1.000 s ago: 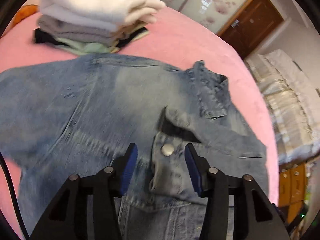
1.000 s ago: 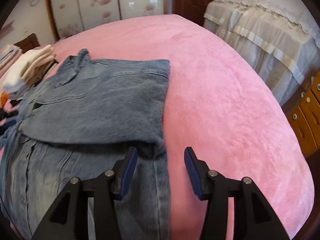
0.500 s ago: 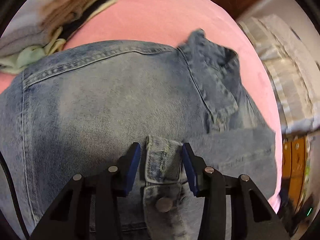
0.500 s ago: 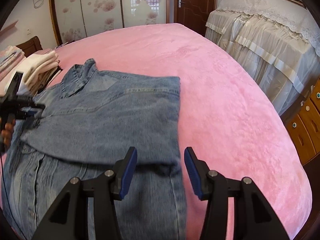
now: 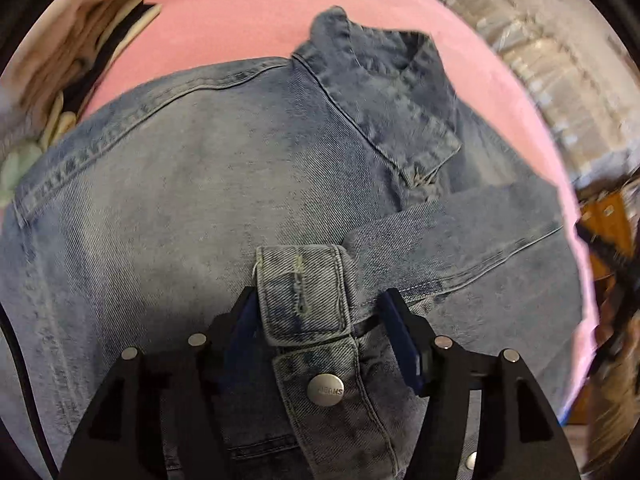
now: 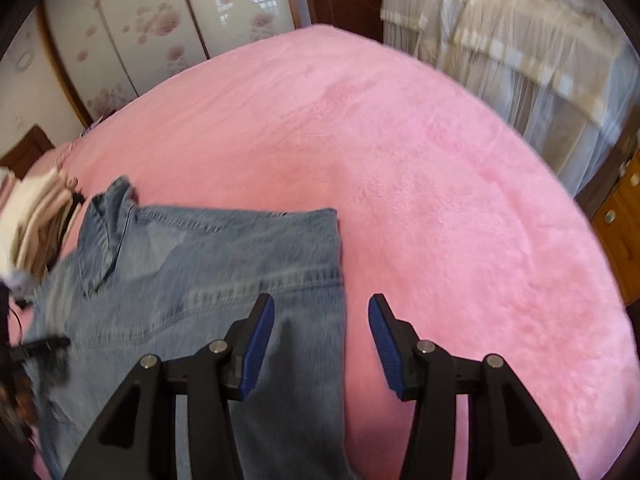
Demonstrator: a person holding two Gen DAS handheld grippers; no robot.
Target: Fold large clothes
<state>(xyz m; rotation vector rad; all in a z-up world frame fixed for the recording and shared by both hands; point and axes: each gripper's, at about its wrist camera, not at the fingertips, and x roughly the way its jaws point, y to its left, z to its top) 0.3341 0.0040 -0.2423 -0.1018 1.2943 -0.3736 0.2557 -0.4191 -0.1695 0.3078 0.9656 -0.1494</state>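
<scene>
We can read one word only — "JEANS", stamped in small capitals across a round silver metal button (image 5: 325, 389) on the cuff strap of the denim jacket (image 5: 200, 184), seen in the left wrist view. In the right wrist view we find no legible text, label or number.

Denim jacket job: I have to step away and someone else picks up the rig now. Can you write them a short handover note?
Left tool: open, its fingers either side of the buttoned sleeve cuff, not clamped.
Right tool: open, empty, above the jacket's right edge.
Blue denim jacket lies on the pink plush bed cover, collar away from you; stack of folded clothes beside it at far left.
Done: one sleeve folded across the body.
Left: place the cuffed sleeve, fold the body, stack it.
</scene>
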